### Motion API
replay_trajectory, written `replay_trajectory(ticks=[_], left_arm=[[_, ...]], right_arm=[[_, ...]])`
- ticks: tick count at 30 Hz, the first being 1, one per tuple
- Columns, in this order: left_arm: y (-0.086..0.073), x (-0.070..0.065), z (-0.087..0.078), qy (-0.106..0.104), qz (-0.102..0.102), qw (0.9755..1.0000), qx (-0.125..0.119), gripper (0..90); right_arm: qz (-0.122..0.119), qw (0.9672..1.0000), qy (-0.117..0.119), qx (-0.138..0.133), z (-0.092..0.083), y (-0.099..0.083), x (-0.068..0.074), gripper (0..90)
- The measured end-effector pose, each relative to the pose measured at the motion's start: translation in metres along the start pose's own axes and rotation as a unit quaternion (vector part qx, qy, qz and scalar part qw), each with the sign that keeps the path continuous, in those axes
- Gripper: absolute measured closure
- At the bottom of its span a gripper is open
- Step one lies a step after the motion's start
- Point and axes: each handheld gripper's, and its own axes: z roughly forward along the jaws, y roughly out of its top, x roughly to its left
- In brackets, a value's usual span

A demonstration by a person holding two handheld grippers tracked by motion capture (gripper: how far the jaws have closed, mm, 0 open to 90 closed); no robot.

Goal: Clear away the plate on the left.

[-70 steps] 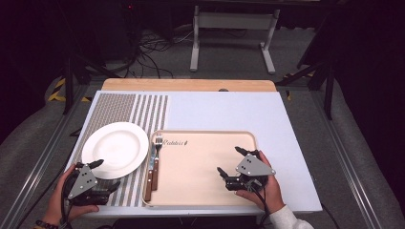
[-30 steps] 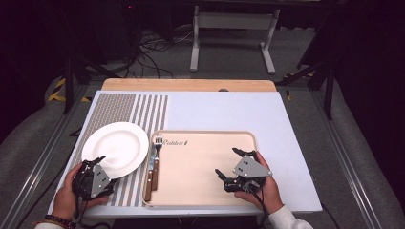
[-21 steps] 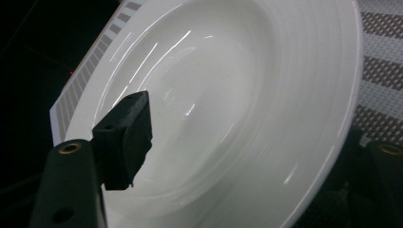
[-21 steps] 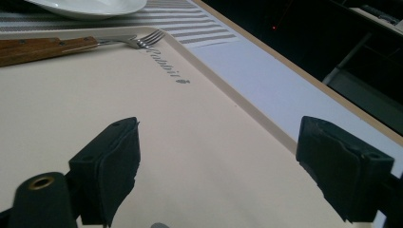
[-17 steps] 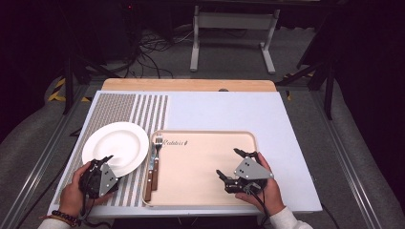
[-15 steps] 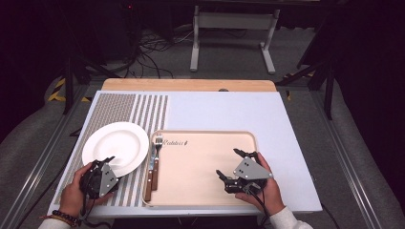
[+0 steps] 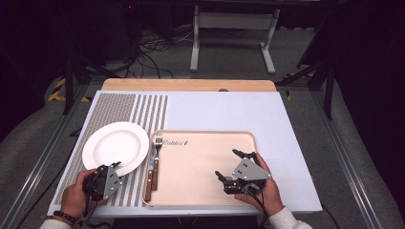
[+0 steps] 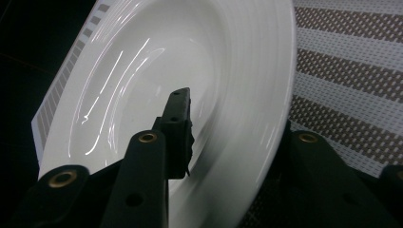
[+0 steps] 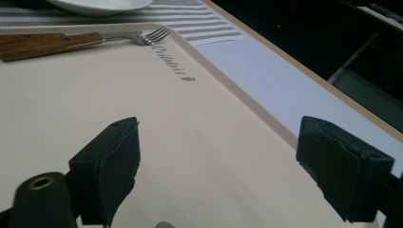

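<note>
White plate (image 7: 115,147) at my left jaws, near rim between them.

It is a round, glossy white plate, empty, with a shallow well and a broad sloping rim that catches streaks of light. It lies flat on the brown-and-white striped mat (image 7: 129,107) at the left of the bench, just beside the left edge of the beige tray (image 7: 205,164), right way up. In my left gripper view the plate (image 8: 190,71) has its near rim between my jaws, one over the well and one at the outer edge; whether they press on it I cannot tell.
</note>
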Motion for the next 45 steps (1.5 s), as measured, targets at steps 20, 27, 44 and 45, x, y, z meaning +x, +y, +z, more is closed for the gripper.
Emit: replay_trajectory(ticks=[20, 27, 44, 45], left_arm=[[0.014, -0.014, 0.003, 0.073, 0.109, 0.9904, 0.042, 79.6], [0.017, -0.015, 0.003, 0.086, 0.130, 0.9867, 0.047, 81.8], [0.021, -0.009, 0.005, 0.091, 0.131, 0.9856, 0.058, 81.8], [0.022, -0.009, 0.005, 0.090, 0.132, 0.9854, 0.060, 81.8]], right_arm=[[-0.008, 0.9999, -0.007, 0.002, 0.001, 0.000, 0.000, 15.7], [-0.009, 0.9999, -0.007, 0.002, 0.000, 0.000, 0.000, 15.7], [-0.010, 0.9999, -0.009, 0.003, 0.000, 0.000, 0.000, 15.7], [-0.009, 0.9999, -0.009, 0.003, 0.000, 0.000, 0.000, 15.7]])
